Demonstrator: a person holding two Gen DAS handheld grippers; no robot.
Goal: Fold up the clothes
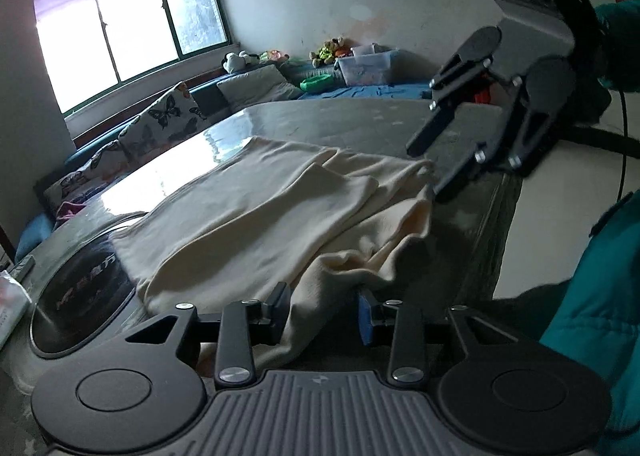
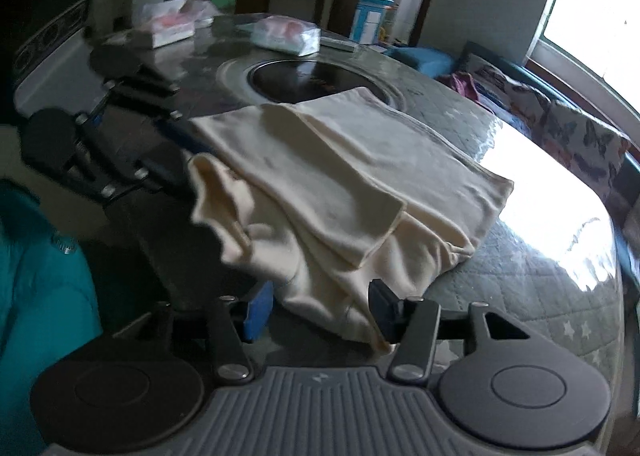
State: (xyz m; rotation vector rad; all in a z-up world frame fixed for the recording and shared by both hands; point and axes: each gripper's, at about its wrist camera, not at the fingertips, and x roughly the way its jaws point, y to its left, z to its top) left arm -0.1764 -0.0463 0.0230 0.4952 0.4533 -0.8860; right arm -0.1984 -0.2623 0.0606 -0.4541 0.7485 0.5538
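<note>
The cream garment [image 1: 256, 212] lay partly folded at the table's [image 2: 520, 276] near edge, its loose end draping between the parted fingers of the left gripper [image 1: 324, 312] and right gripper [image 2: 320, 308], seemingly positioned to pinch it.

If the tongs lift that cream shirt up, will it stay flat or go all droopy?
Probably droopy: the cream cotton shirt already sags in soft folds over the table edge. It looks thin, so likely light. It might slide easily, since the glossy tabletop shines, though cloth usually bunches rather than glides.
</note>
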